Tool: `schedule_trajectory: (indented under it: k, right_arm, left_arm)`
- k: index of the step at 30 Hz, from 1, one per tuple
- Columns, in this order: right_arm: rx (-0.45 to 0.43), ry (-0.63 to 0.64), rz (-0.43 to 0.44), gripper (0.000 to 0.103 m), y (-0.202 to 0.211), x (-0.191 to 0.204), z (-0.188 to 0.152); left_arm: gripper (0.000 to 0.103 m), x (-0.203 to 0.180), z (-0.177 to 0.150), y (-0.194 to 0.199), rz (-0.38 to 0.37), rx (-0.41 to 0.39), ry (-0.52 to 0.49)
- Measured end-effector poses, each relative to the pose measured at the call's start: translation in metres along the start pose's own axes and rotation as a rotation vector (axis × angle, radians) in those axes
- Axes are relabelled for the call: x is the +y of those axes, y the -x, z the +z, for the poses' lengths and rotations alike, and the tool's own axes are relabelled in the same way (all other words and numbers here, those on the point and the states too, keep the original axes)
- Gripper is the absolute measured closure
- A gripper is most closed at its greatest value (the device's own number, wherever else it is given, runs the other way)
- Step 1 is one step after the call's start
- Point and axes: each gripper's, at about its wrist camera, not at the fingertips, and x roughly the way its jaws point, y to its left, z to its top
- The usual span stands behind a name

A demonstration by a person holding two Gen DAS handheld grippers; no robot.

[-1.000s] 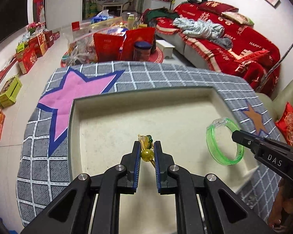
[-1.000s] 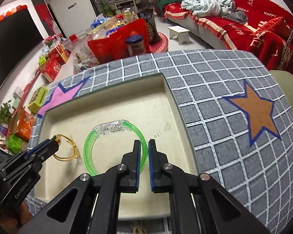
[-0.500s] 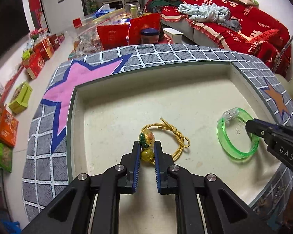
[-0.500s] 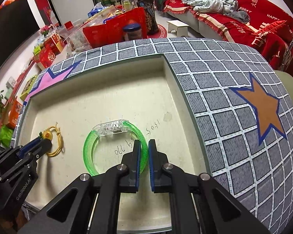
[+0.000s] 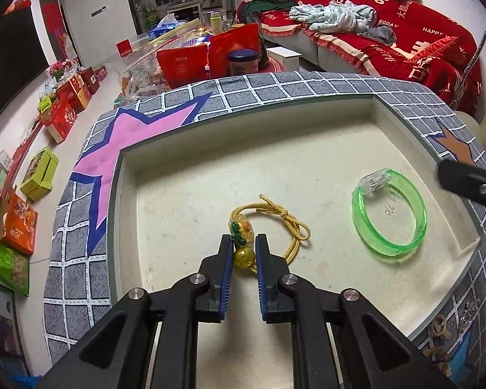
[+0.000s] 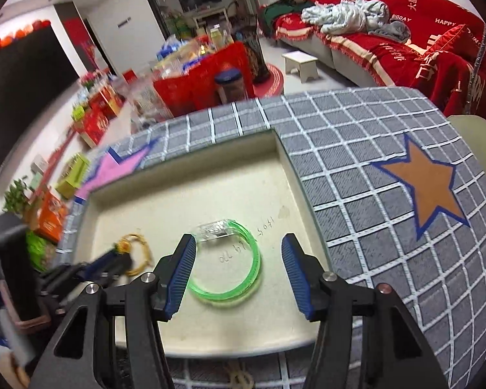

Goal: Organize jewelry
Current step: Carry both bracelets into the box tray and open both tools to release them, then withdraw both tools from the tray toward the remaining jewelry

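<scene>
A yellow cord bracelet (image 5: 285,223) with green and yellow beads lies on the floor of the cream tray (image 5: 191,149). My left gripper (image 5: 244,243) is shut on its bead end, low over the tray. A clear green bangle (image 5: 388,214) lies flat in the tray's right part. My right gripper (image 6: 239,246) is open and empty, its fingers spread above the bangle (image 6: 230,262). The cord bracelet (image 6: 136,246) and the left gripper (image 6: 110,259) show at the left of the right wrist view.
The tray sits sunken in a grey checked cloth (image 6: 388,162) with a pink star (image 5: 120,142) and an orange star (image 6: 427,181). Small trinkets (image 5: 440,330) lie on the cloth near the tray's front right corner. A red sofa (image 5: 388,32) and boxes (image 5: 61,110) stand beyond.
My right gripper has opened, let go of the green bangle, which now lies flat, and drawn back. My left gripper has lowered the cord bracelet onto the tray floor, still shut on it.
</scene>
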Motion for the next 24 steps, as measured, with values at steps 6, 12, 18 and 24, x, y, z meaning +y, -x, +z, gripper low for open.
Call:
schedule_trajectory:
  k: [6, 12, 18, 24]
  right_arm:
    - [-0.029, -0.032, 0.026, 0.044, 0.029, -0.009, -0.011]
    - [-0.022, -0.051, 0.034, 0.044, 0.036, -0.014, -0.020]
    - [-0.015, -0.056, 0.045, 0.044, 0.037, -0.014, -0.029]
    - [-0.011, -0.058, 0.045, 0.044, 0.038, -0.014, -0.035]
  left_arm:
    - [0.073, -0.003, 0.000, 0.005, -0.008, -0.022, -0.003]
    - [0.073, -0.003, 0.003, 0.011, -0.017, -0.051, 0.009]
    - [0.000, 0.006, 0.004, 0.019, -0.014, -0.094, 0.068]
    - [0.000, 0.007, 0.007, 0.031, -0.010, -0.126, 0.062]
